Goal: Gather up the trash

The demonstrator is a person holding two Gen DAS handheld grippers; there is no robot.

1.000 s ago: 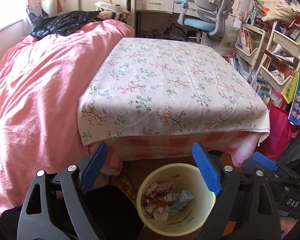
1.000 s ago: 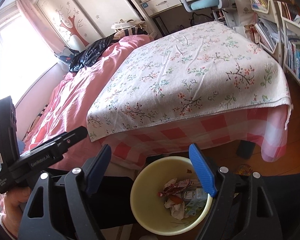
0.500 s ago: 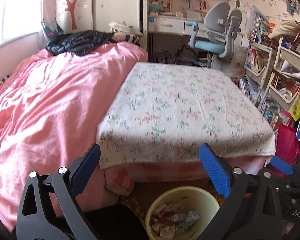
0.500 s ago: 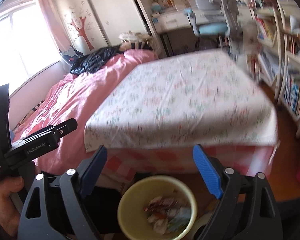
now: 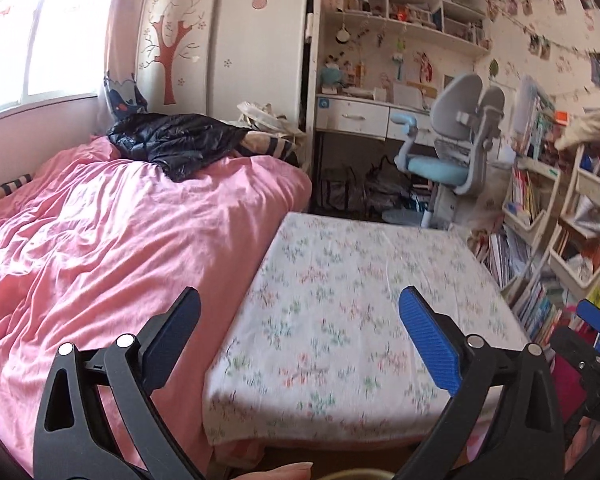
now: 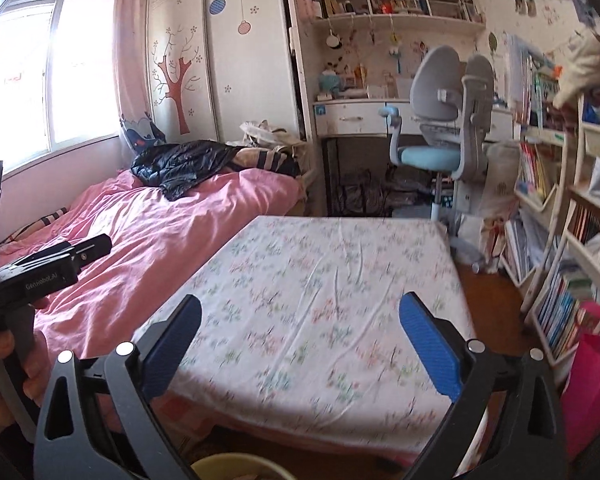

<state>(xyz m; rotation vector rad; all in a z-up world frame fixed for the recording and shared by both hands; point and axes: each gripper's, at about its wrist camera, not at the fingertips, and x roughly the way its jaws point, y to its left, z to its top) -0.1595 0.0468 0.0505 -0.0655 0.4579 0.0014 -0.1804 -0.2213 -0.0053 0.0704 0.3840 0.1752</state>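
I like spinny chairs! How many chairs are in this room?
1. The grey chair with the blue seat stands by the white desk, past the far end of the flowery bed cover. Another could hide out of view.

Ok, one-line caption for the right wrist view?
Open right tool raised over the floral cloth, yellow bin rim at bottom edge, no trash held.
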